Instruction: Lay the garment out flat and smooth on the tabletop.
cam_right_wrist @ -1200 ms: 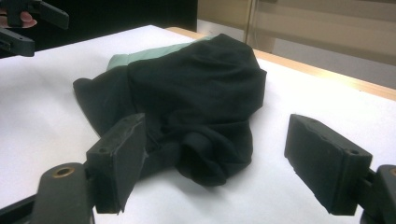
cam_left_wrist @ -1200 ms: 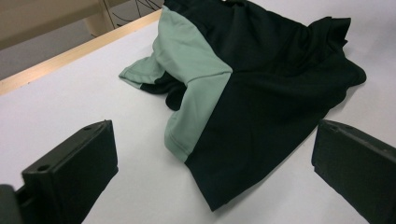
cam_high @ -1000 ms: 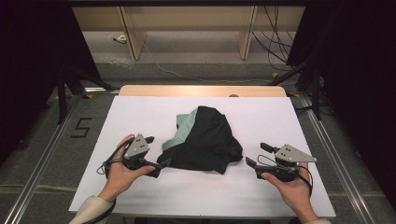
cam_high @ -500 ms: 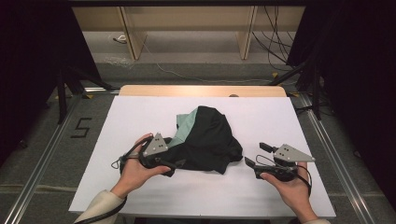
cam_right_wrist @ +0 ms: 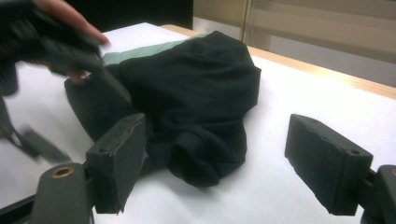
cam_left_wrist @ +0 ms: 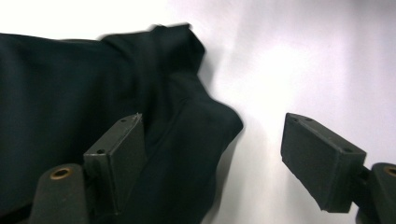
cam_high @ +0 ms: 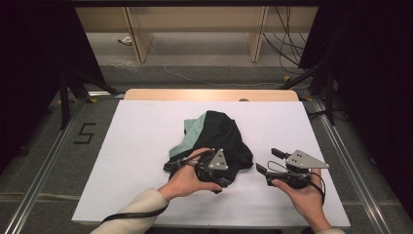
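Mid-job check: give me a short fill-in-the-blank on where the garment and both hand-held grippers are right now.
1. The crumpled garment is mostly ____ in colour, with a pale green part.
2. The left hand-held gripper is at the garment's ____ edge in the high view.
3. The jaws of the right hand-held gripper stand ____, with nothing between them.

Missing words: black; near; open

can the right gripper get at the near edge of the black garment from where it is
Probably yes: the right gripper stands open beside the black garment, bare table between them; the left gripper works the same edge.
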Motion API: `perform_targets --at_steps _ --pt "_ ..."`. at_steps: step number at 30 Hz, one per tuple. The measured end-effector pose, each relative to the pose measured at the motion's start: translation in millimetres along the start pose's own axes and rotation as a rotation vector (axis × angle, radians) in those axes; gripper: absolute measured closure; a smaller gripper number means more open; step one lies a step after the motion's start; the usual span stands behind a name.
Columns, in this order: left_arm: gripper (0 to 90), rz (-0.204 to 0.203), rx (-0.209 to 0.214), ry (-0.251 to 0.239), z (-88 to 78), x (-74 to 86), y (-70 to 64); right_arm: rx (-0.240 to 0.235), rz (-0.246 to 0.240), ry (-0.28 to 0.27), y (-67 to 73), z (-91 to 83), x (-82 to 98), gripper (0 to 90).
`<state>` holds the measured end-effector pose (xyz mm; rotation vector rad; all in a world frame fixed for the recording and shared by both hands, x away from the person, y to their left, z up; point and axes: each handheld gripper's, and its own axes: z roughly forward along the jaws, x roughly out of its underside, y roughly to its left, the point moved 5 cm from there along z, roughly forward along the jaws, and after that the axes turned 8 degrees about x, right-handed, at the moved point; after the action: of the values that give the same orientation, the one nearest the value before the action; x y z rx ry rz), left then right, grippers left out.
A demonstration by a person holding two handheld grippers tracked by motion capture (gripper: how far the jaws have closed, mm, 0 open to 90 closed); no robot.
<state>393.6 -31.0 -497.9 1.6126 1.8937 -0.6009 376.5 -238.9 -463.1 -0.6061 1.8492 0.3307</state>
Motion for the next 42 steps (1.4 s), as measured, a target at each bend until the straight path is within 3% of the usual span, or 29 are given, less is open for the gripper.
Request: perform_targets --at_steps 5,6,9,12,13,16,17,20,22,23,24,25,26,27,28,30,34,37,42 --pt "24.6 0.003 -0.024 0.040 20.9 -3.6 3.0 -0.003 -0.001 0.000 0.7 -0.3 -0.2 22.0" --pt "26.6 0.022 -0.044 0.068 25.8 -3.1 4.8 -0.003 -0.002 -0.003 1.0 -0.1 -0.3 22.0" --pt "35.8 0.003 -0.041 0.081 29.4 -0.8 8.3 -0.005 -0.001 0.003 0.5 0.0 0.4 22.0" --pt "42.1 -0.036 -0.003 0.074 29.4 0.2 9.5 -0.006 -0.001 0.004 0.6 0.2 0.3 22.0" --pt "52.8 -0.054 0.012 0.076 27.7 0.9 11.4 -0.007 -0.003 0.008 1.1 0.9 0.5 22.0" --pt "74.5 -0.053 -0.012 0.092 24.4 2.9 15.4 -0.009 -0.010 0.021 2.2 2.9 1.6 22.2" --pt "79.6 -0.084 -0.009 0.076 18.0 4.2 18.9 -0.009 -0.015 0.028 2.7 4.0 2.3 22.3" --pt "82.9 -0.100 -0.007 0.061 6.7 4.3 21.0 -0.021 -0.028 0.061 4.9 9.6 5.4 22.4" --pt "83.5 -0.126 -0.009 0.001 -19.9 0.0 21.6 -0.038 -0.041 0.082 7.8 14.9 7.4 22.5" --pt "83.8 -0.126 -0.009 0.001 -19.9 0.0 21.6 -0.048 -0.051 0.092 9.5 17.6 8.1 22.7" --pt "83.8 -0.126 -0.016 -0.026 -30.5 -2.5 22.0 -0.048 -0.051 0.092 9.5 17.6 8.1 22.7" --pt "84.2 -0.138 -0.021 -0.077 -52.9 -8.4 21.9 -0.069 -0.074 0.112 13.8 23.5 9.7 22.7" --pt "84.3 -0.138 -0.021 -0.077 -52.9 -8.4 21.9 -0.078 -0.084 0.122 16.0 26.2 10.6 22.6" --pt "84.3 -0.142 -0.037 -0.129 -73.3 -14.6 22.3 -0.084 -0.096 0.133 17.9 28.7 11.4 22.5" --pt "84.3 -0.142 -0.037 -0.129 -73.3 -14.6 22.3 -0.092 -0.106 0.139 20.2 31.8 11.8 22.4" --pt "84.4 -0.130 -0.073 -0.165 -94.8 -21.6 24.6 -0.109 -0.129 0.153 25.5 38.4 12.3 21.9" --pt "84.4 -0.131 -0.092 -0.180 -103.4 -25.1 27.8 -0.135 -0.156 0.178 36.6 50.6 12.9 20.2" --pt "84.4 -0.137 -0.101 -0.190 -104.4 -24.5 31.1 -0.149 -0.178 0.179 53.0 65.4 9.7 16.2" --pt "84.4 -0.155 -0.107 -0.207 -105.1 -24.0 34.9 -0.094 -0.158 0.192 65.9 80.4 8.3 17.9"
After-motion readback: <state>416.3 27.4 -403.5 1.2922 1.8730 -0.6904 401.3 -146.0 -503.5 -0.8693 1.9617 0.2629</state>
